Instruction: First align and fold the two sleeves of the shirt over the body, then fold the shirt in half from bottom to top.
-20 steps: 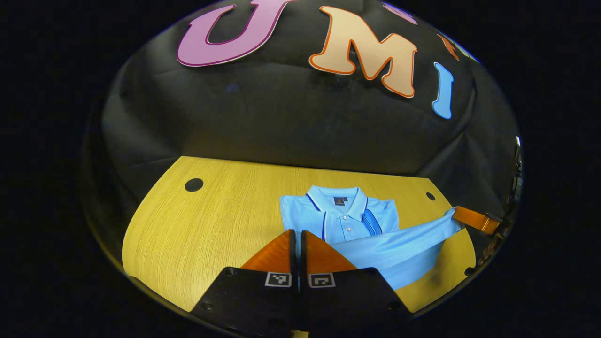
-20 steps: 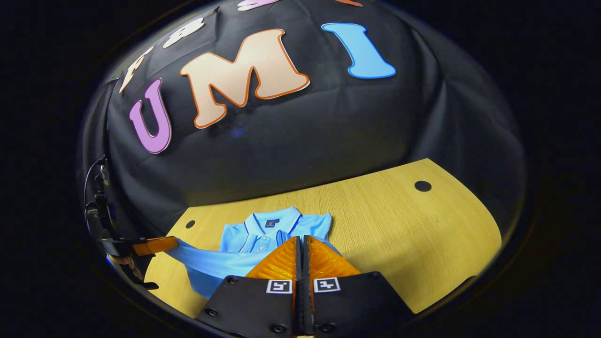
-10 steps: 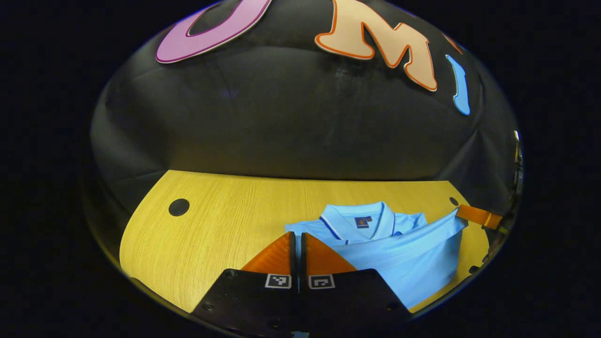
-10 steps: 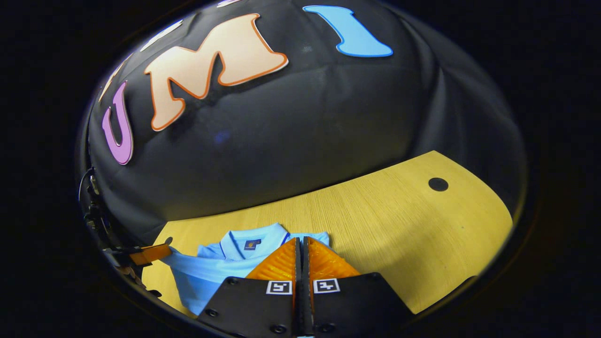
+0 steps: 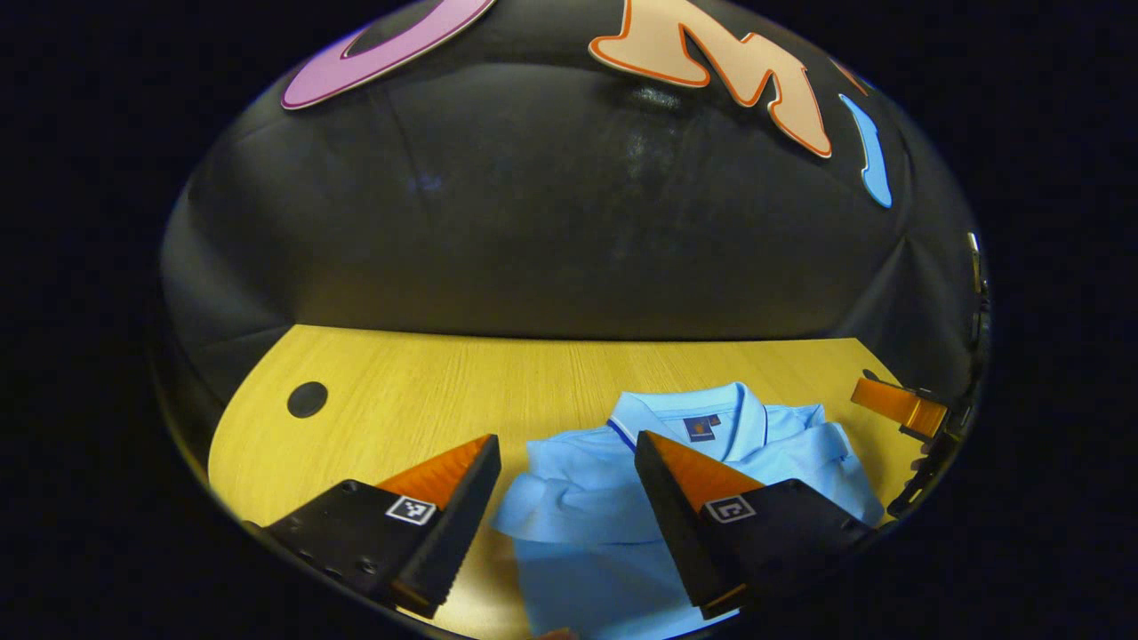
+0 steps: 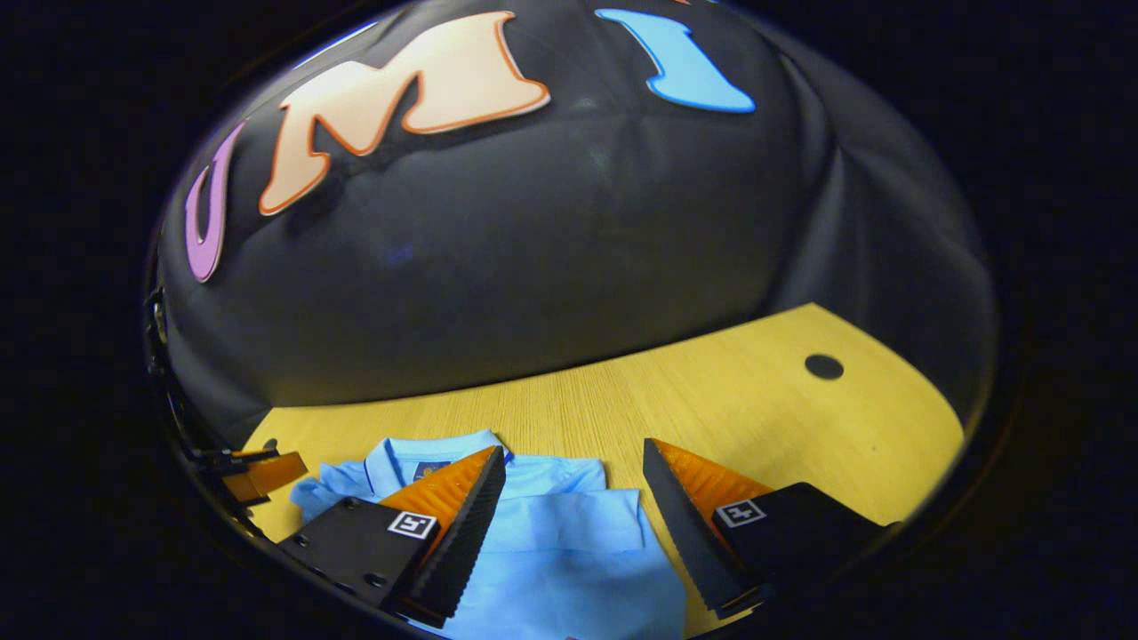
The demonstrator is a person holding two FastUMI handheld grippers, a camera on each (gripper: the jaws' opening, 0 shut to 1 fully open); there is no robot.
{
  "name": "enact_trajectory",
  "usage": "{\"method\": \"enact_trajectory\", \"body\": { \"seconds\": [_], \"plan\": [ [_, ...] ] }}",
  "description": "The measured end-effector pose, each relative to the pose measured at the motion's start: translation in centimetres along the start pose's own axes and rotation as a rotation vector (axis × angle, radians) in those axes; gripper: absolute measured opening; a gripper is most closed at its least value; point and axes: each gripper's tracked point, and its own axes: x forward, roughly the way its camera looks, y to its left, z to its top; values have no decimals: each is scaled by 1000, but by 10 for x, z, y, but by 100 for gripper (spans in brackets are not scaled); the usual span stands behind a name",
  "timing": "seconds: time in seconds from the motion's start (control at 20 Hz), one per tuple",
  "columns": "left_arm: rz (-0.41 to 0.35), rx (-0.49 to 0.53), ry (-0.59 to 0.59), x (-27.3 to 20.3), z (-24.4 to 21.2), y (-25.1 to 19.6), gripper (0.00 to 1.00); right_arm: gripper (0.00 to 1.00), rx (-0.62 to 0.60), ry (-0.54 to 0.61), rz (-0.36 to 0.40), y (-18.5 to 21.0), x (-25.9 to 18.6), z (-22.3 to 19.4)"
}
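In the left gripper view the left gripper gapes wide, holding nothing over the shirt folded on the table, while the right gripper view shows the right gripper equally spread and empty, so the bottom-to-top fold looks done and only withdrawal remains

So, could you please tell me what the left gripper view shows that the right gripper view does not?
Left gripper view: the left gripper, open, above the shirt, whose bunched edge lies between its fingers; the collar label faces the camera.
Right gripper view: the right gripper, open, with the shirt's smoother side edge between its fingers and a broad stretch of table beyond.
Both: the light blue shirt folded up on the yellow table, collar toward the black cloth wall, and the other gripper at the picture's edge.
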Motion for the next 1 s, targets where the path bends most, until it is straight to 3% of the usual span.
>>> {"method": "enact_trajectory", "body": {
  "seconds": [0.5,1.0],
  "plan": [
    [73,34,-266,-169,62,-17,96,97,-110,-215,50,15,-156,63],
    [140,60,-449,-323,75,-29,95,97,-120,-386,125,14,-309,84]
  ]
}}
